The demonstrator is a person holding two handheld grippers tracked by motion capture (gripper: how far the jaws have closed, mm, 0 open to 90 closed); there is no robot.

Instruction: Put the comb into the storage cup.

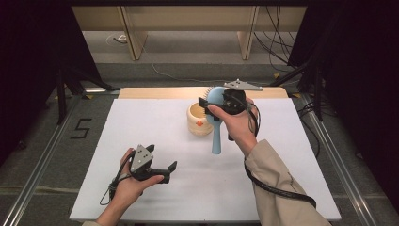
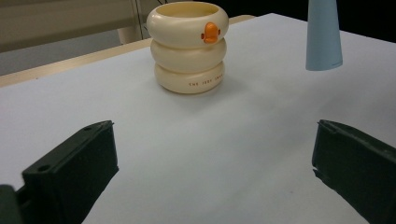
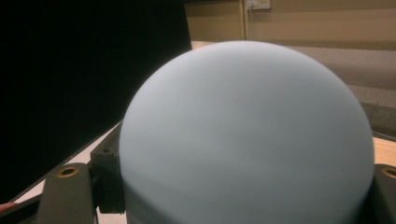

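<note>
White board covers the table [image 1: 155, 141], with a strip of bare wood showing along its far edge; grey floor, cables and dark curtains surround it.

Item in hand: a pale blue hairbrush [image 1: 217, 127]. It is held clear of the table, right of centre and toward the far side, head uppermost and handle hanging down. Dark bristles project from the head on its far-left side. In the right gripper view the smooth rounded back of the head [image 3: 247, 135] sits between the two black jaws, which close against it on both sides. In the left gripper view the handle's lower end [image 2: 323, 37] hangs above the board at upper right, not touching it.

Right gripper [image 1: 221, 104]: gripping the brush head, raised above the table, with its grey three-cornered plate on top and its cable trailing back along the beige sleeve.

Cream holder [image 1: 199, 120]: a three-ringed pot with an orange mark on its side, standing upright on the board just left of the brush, open mouth up.

Left gripper [image 1: 168, 170]: low at the near left of the table, well apart from the holder. Its jaws stand wide with nothing but bare board between them.
</note>
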